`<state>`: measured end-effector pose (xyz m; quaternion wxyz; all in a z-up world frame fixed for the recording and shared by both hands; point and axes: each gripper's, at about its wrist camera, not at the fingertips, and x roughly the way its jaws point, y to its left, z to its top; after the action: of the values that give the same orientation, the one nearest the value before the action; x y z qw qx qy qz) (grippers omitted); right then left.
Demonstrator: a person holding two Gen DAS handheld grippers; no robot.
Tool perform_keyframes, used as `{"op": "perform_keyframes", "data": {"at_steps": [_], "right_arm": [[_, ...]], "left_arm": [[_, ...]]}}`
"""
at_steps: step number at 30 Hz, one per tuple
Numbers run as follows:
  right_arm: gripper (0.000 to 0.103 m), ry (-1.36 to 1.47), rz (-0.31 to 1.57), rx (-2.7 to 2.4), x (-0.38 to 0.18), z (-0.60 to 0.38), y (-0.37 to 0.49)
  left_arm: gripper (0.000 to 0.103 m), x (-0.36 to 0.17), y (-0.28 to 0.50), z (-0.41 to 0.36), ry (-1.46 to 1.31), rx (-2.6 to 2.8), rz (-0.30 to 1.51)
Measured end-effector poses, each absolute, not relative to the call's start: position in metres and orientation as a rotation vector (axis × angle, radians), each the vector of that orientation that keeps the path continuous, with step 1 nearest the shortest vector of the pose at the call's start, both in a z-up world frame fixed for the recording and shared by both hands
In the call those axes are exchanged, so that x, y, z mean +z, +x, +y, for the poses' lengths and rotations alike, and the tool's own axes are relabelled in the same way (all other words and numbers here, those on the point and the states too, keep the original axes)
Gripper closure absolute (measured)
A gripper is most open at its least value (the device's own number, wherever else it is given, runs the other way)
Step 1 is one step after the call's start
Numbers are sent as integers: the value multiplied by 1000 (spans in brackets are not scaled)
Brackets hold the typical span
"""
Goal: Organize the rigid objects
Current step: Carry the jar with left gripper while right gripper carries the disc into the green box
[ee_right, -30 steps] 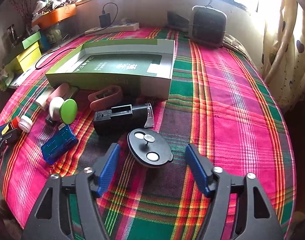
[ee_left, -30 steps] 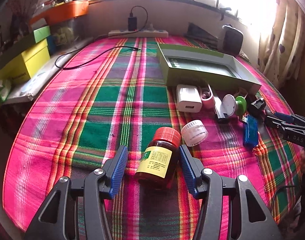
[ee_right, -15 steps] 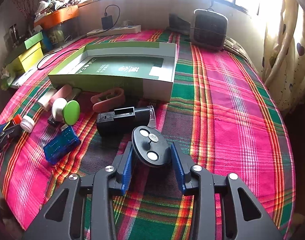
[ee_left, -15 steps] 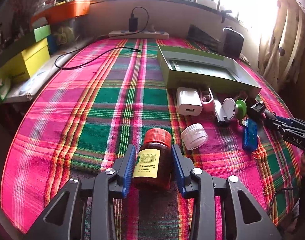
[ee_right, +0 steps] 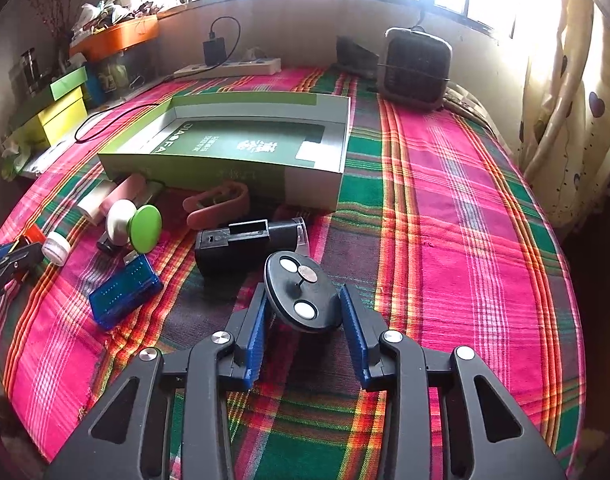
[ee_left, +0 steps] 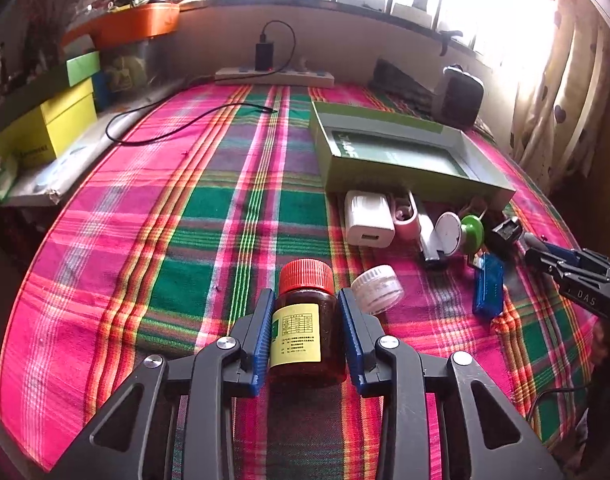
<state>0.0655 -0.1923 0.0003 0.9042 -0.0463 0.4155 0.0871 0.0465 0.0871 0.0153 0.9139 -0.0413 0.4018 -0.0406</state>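
Left tool (ee_left: 306, 334) closing on the amber bottle (ee_left: 307, 326) (red-capped) — right tool (ee_right: 303, 314) grips the black disc (ee_right: 302, 297).

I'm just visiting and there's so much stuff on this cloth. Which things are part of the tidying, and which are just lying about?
Part of the job:
- brown bottle, in the closing left tongs
- black disc, in the right tongs
- green box
- blue gadget
- white charger

Lying about:
- power strip
- yellow box
- fan heater

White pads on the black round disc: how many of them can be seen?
2. One white pad sits at the far left of the black round disc, the other near its front edge. Its underside is hidden.
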Motion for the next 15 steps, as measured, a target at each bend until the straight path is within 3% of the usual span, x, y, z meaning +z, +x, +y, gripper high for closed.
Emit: {"op": "perform_keyframes", "data": {"at_steps": [15], "right_arm": [[66, -88, 813, 184, 21, -194, 72]], "left_arm": [[72, 43, 73, 83, -92, -103, 781]]}}
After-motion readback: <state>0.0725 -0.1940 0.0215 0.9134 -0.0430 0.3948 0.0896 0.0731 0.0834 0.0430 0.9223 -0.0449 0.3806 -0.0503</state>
